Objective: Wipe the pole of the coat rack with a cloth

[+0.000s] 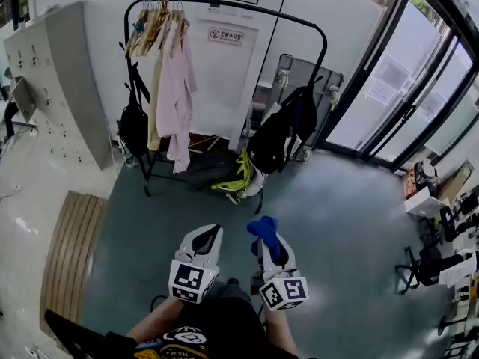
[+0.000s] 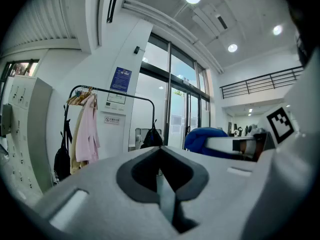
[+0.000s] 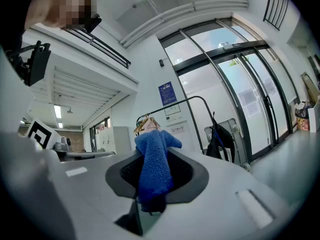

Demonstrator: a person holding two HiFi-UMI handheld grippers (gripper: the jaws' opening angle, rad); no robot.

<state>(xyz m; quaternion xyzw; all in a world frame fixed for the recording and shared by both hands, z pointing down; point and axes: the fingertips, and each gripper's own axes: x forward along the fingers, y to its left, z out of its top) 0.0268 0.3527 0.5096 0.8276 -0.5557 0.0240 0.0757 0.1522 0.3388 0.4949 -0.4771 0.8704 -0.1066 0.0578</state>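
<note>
In the head view, your left gripper (image 1: 207, 235) and right gripper (image 1: 269, 241) hang low over the grey floor (image 1: 337, 223). They are well apart from the black metal coat rack (image 1: 224, 7), which carries a pink shirt (image 1: 177, 88).

In the left gripper view, the fingers are clenched together with nothing between them.

In the right gripper view, the fingers are grasping the blue terry cloth (image 3: 154, 164), which pokes up past their tips.

Pink garment (image 1: 177, 88) and beige one (image 1: 155, 103) on wooden hangers (image 1: 153, 13), touching. Black bag (image 1: 135, 129) hangs just left of them. Black backpack (image 1: 281, 133) hangs well to the right. Yellow-green item (image 1: 238, 174) on grey-green floor (image 1: 352, 223) between. Grey lockers (image 1: 63, 73) at floor's left edge, slatted wooden board (image 1: 71, 249) lying near. Glass doors (image 1: 404, 88) along right edge.
</note>
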